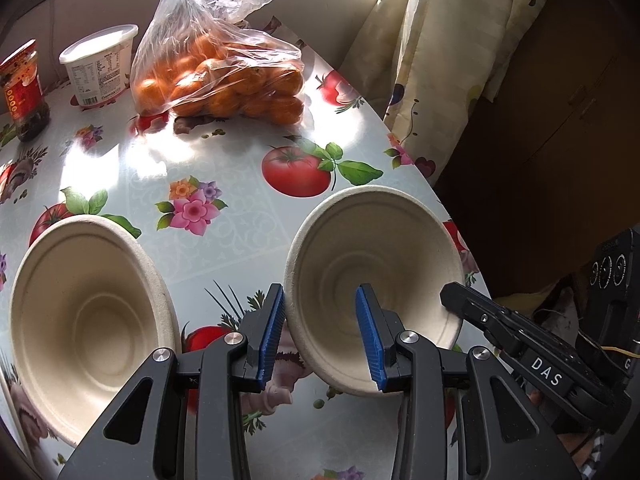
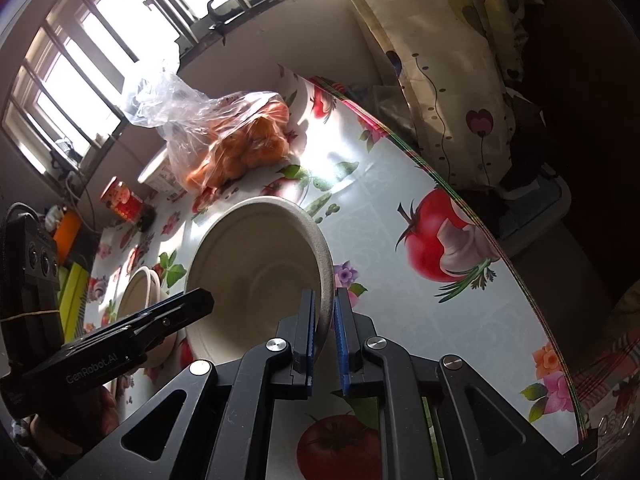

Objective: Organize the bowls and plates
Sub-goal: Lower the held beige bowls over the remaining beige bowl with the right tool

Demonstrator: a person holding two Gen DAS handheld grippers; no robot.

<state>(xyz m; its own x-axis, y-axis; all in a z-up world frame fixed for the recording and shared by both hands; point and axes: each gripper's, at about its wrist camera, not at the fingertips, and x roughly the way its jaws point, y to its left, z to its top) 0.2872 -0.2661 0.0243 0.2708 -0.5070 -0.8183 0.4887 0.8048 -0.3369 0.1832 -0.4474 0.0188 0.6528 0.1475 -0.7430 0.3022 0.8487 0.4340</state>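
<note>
Two beige paper bowls are on the fruit-print table. One bowl [image 1: 372, 264] is tilted; it also shows in the right wrist view [image 2: 256, 268]. My left gripper [image 1: 320, 336] is open, its jaws either side of that bowl's left rim, one finger inside. My right gripper [image 2: 324, 320] is shut on the same bowl's right rim; it shows in the left wrist view [image 1: 456, 304]. The second bowl [image 1: 88, 312] stands to the left, apart from both grippers, and shows small in the right wrist view [image 2: 140, 296].
A plastic bag of oranges [image 1: 224, 76], a white tub [image 1: 100, 64] and a red-labelled jar [image 1: 24, 92] stand at the table's far side. The table edge [image 1: 440, 200] runs close on the right, with a curtain [image 1: 440, 40] beyond.
</note>
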